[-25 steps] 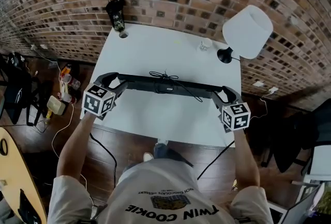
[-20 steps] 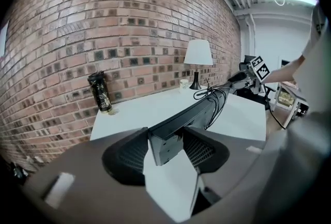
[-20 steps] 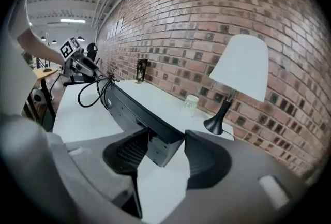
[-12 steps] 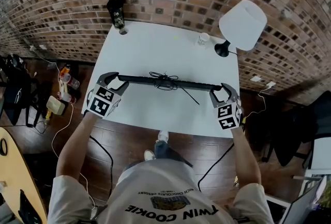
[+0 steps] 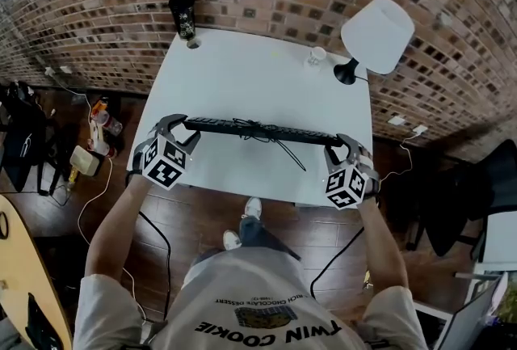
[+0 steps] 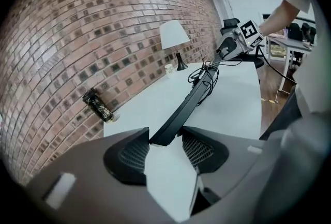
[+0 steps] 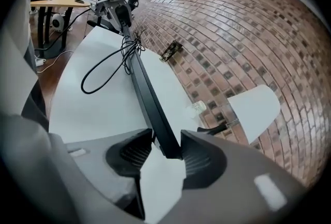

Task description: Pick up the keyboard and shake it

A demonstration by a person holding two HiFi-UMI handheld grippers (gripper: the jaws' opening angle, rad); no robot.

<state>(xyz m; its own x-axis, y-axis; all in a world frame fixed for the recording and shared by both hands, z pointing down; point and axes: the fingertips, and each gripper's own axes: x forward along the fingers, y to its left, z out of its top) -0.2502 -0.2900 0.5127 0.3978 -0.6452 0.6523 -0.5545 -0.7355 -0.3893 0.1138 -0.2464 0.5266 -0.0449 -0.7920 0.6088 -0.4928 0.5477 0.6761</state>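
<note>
A long black keyboard (image 5: 242, 128) hangs level over the white table (image 5: 242, 73), held by its two ends. My left gripper (image 5: 184, 131) is shut on its left end, and in the left gripper view the end (image 6: 164, 137) sits wedged between both pads. My right gripper (image 5: 338, 148) grips the right end; its jaws have just been closing with the keyboard (image 7: 150, 101) between them. A tangled black cable (image 5: 279, 148) dangles from the keyboard's middle.
A white-shaded lamp (image 5: 372, 33) stands at the table's back right, with a small glass (image 5: 315, 56) beside it. A dark can (image 5: 184, 15) is at the back left by the brick wall. Bottles and cables (image 5: 95, 138) lie on the floor at left.
Both grippers have rolled, turning the keyboard from edge-on to showing its keys. It has come slightly nearer the table's front edge, and its cable now hangs further down.
</note>
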